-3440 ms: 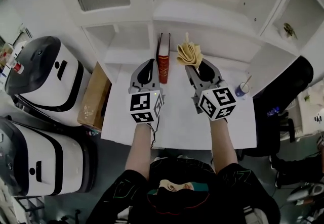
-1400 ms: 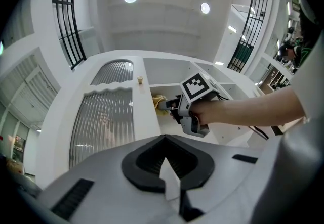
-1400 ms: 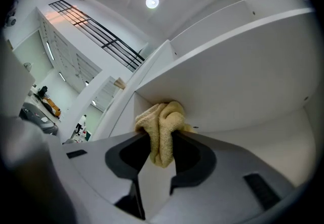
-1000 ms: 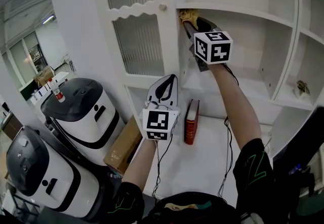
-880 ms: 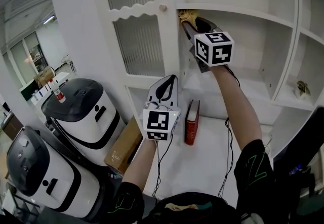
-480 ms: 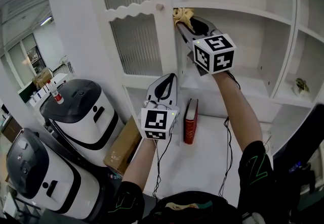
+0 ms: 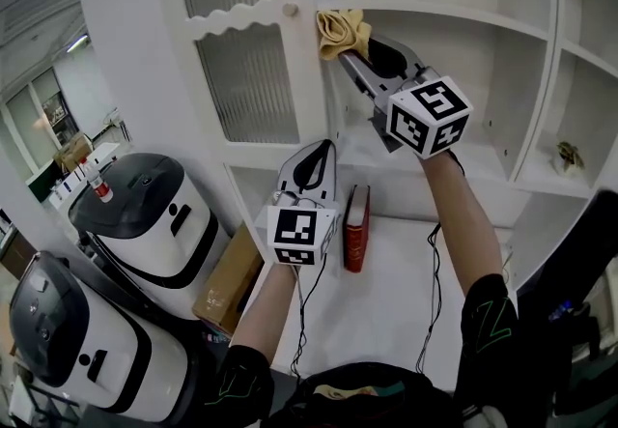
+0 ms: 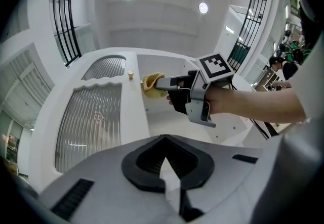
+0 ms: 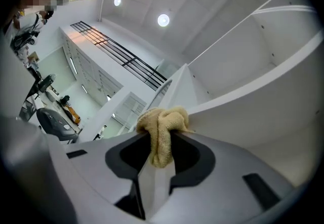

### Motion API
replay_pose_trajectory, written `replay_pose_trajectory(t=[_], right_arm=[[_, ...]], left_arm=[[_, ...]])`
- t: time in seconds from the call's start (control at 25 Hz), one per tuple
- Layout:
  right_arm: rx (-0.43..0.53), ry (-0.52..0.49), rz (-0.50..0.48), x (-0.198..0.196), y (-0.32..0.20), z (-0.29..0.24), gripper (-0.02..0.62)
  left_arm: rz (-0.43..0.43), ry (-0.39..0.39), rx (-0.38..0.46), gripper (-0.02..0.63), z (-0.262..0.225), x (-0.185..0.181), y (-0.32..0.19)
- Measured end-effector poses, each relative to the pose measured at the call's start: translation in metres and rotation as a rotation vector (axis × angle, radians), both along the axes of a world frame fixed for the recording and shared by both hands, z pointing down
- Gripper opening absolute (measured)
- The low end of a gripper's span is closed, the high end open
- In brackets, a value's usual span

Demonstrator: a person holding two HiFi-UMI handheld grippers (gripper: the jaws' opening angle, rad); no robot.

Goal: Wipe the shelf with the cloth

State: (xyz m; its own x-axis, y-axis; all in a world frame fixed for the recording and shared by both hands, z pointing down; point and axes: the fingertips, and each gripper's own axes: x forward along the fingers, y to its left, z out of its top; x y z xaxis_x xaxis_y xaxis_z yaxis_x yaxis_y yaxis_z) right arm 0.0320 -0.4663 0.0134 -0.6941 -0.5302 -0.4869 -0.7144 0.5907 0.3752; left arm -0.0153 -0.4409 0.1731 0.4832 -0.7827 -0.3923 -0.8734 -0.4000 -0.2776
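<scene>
A crumpled yellow cloth (image 7: 340,32) is pinched in my right gripper (image 7: 350,54), which is raised to the left end of the upper white shelf (image 7: 454,15). The cloth presses against the shelf's front edge by the cabinet post. In the right gripper view the cloth (image 9: 161,127) bulges out between the shut jaws of the right gripper (image 9: 159,160), with the shelf board (image 9: 253,91) just beyond it. My left gripper (image 7: 314,151) hangs lower, over the desk, shut and empty. The left gripper view shows its own tip (image 8: 163,139) and, beyond it, the cloth (image 8: 152,85).
A red book (image 7: 355,228) stands on the white desk (image 7: 386,291) below. A ribbed glass cabinet door (image 7: 246,78) with a small knob (image 7: 290,10) lies left of the cloth. Two white machines (image 7: 145,214) and a cardboard box (image 7: 227,286) stand at the left. A small ornament (image 7: 563,156) sits in a right cubby.
My right gripper rose from desk level to the upper shelf with the cloth, then slid left and outward along the shelf edge. The left gripper stayed low and shut.
</scene>
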Motion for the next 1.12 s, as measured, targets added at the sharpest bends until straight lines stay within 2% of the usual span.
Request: replay_pose_trajectory(t=[0.36, 0.68, 0.88, 1.12], right_arm=[[-0.133, -0.052, 0.099, 0.028, -0.046, 0.029, 0.118], [-0.226, 0.028, 0.136, 0.014, -0.087, 0.055, 0.118], [-0.218, 0.082, 0.124, -0.007, -0.083, 0.063, 0.118], [-0.181, 0.145, 0.095, -0.014, -0.063, 0.063, 0.118]], left_arm=[[0.043, 0.008, 0.006, -0.002, -0.004, 0.006, 0.009], [0.024, 0.028, -0.004, -0.002, -0.001, -0.001, 0.013], [0.013, 0.019, -0.018, -0.002, 0.005, -0.012, 0.015], [0.008, 0.027, -0.029, -0.002, 0.007, -0.016, 0.017]])
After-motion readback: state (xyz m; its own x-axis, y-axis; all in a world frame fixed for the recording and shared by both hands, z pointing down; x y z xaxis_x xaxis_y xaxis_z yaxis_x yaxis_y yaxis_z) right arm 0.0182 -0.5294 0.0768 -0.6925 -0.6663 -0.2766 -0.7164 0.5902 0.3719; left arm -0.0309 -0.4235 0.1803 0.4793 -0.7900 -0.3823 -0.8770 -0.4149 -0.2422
